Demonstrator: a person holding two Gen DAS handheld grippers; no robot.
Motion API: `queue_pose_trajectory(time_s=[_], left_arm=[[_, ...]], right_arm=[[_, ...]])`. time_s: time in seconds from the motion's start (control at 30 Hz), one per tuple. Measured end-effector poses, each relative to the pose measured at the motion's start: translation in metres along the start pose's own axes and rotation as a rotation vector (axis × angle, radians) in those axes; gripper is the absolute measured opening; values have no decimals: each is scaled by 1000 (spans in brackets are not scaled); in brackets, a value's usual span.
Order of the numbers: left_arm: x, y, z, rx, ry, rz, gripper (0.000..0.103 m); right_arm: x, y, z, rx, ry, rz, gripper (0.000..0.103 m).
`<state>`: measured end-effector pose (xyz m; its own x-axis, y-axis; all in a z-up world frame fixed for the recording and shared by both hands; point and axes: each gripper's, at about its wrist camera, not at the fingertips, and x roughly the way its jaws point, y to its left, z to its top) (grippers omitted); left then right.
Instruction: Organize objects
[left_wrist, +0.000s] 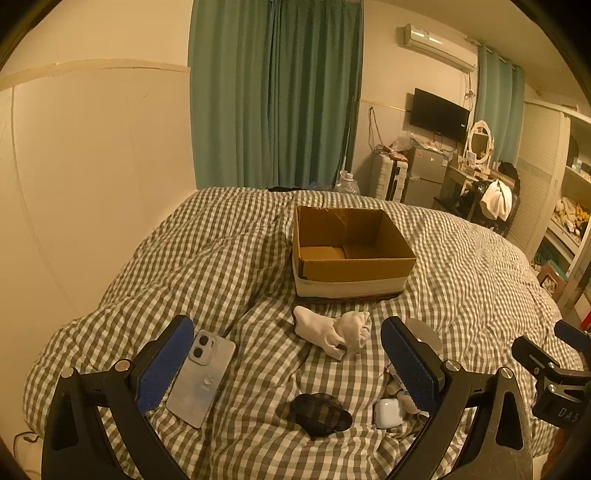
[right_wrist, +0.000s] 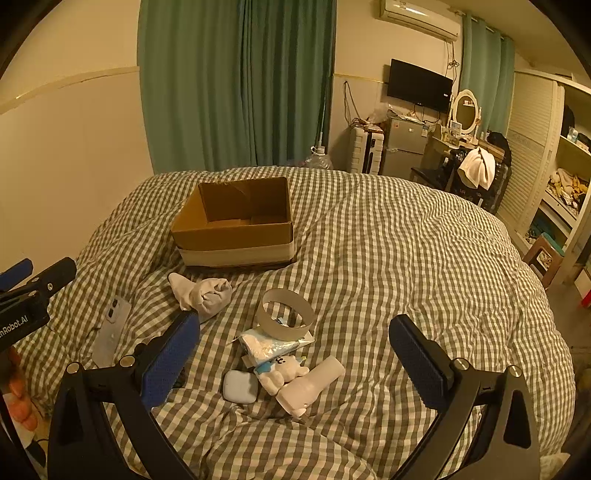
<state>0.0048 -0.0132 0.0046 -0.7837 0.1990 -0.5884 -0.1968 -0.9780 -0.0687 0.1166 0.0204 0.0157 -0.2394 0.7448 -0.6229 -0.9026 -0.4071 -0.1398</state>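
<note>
An open, empty cardboard box (left_wrist: 351, 247) (right_wrist: 236, 225) sits on the checkered bed. In front of it lie a white sock bundle (left_wrist: 332, 332) (right_wrist: 203, 293), a silver phone (left_wrist: 201, 380) (right_wrist: 110, 328), a dark hair claw (left_wrist: 320, 410), a white earbud case (left_wrist: 388, 412) (right_wrist: 239, 386), a tape ring (right_wrist: 286, 314), a white packet (right_wrist: 266, 345), a small white bear toy (right_wrist: 282, 371) and a white tube-shaped object (right_wrist: 310, 386). My left gripper (left_wrist: 288, 369) is open above the claw and phone. My right gripper (right_wrist: 295, 362) is open above the small pile.
The checkered duvet (right_wrist: 406, 258) covers the whole bed. A wall runs along the left, green curtains (left_wrist: 273, 92) hang behind. A fridge, dressing table, chair with a towel and shelves (right_wrist: 565, 177) stand at the right beyond the bed.
</note>
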Motion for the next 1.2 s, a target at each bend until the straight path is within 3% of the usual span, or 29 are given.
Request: queue_pose_trajectory(time_s=[1.2], left_arm=[[1,-5,-6,27,31,-8,103]], right_arm=[[-2,4,-2,14,10,-14,102]])
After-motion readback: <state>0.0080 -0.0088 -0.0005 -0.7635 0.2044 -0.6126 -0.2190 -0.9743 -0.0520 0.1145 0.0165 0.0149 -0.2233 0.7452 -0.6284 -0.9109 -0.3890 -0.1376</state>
